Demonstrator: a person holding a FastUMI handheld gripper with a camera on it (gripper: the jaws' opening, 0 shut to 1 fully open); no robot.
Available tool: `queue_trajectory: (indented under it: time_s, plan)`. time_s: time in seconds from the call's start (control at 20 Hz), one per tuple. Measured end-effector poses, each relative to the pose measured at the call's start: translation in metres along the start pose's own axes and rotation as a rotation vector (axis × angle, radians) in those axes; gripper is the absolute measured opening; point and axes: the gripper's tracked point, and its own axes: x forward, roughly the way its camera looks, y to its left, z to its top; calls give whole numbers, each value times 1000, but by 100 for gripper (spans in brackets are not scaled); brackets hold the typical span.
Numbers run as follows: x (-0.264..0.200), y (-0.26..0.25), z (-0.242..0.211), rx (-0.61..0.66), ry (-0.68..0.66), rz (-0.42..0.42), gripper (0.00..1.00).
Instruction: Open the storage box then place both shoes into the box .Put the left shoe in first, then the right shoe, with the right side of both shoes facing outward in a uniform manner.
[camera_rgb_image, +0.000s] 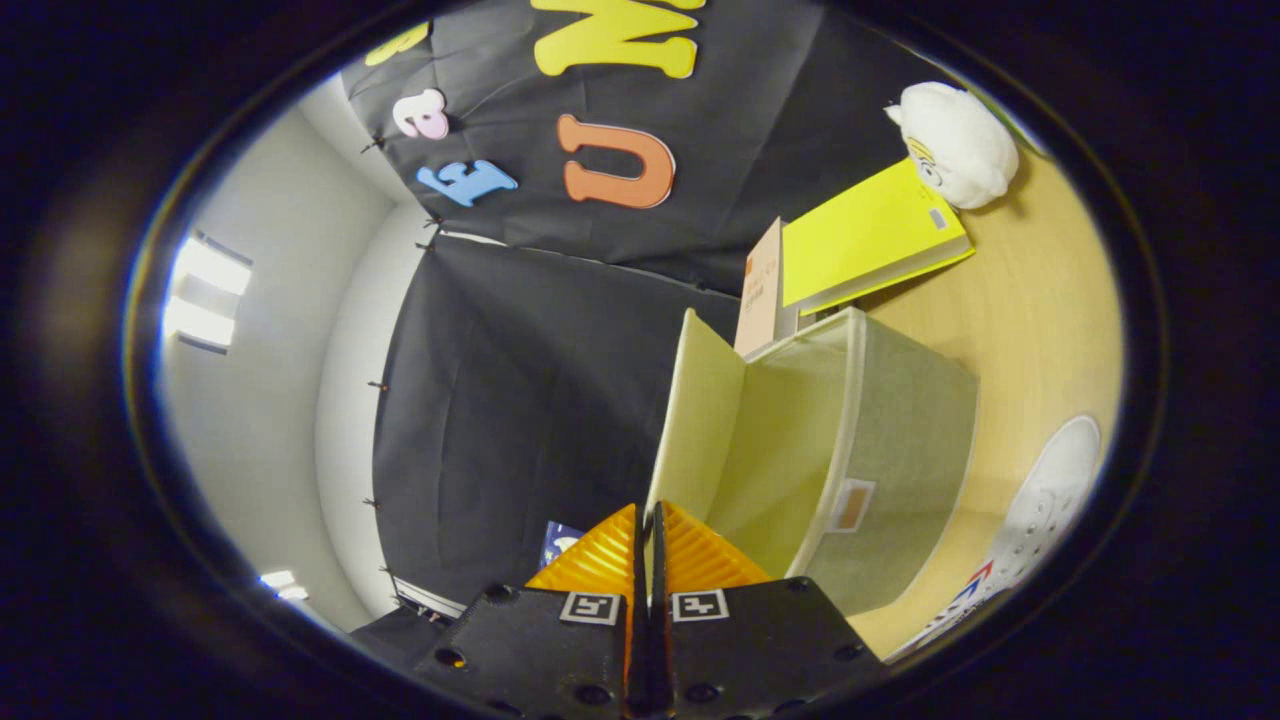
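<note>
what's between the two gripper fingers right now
In the gripper view, the storage box's lid edge sits pinched between the closed fingers of the gripper, swung up from the storage box.

gripper pinched shut, rolled sideways

The gripper has both fingers pressed together on a thin lid edge, whole thing tilted hard over.

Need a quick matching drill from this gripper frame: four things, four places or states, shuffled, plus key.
Things:
1. lid flap
2. white shoe
3. yellow book
4. plush toy

Places or states:
A. leaning on a carton behind the storage box
B. pinched between the fingers of the gripper
C. beyond the book, by the cloth wall
D. lying on the wooden table beside the box

Pairs: 1-B, 2-D, 3-A, 4-C
</note>
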Motion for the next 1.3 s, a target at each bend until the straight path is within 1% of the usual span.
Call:
queue_trajectory:
  time_s: [0.3, 0.45, 0.55, 0.65, 0.9, 0.95, 1.15, 1.3]
  plan:
    - [67, 32, -3, -36, 19, -16, 5]
    - [104, 56, 1, -48, -6, 27, 5]
    - [131, 64, 2, -58, -14, 28, 5]
    - [155, 67, -2, -74, -7, 7, 5]
    - [199, 66, 2, -108, -78, -62, 7]
    - [207, 67, -1, -113, -72, -53, 17]
    - [217, 58, -7, -134, -66, -95, 97]
    - [211, 50, -5, -157, -79, -142, 98]
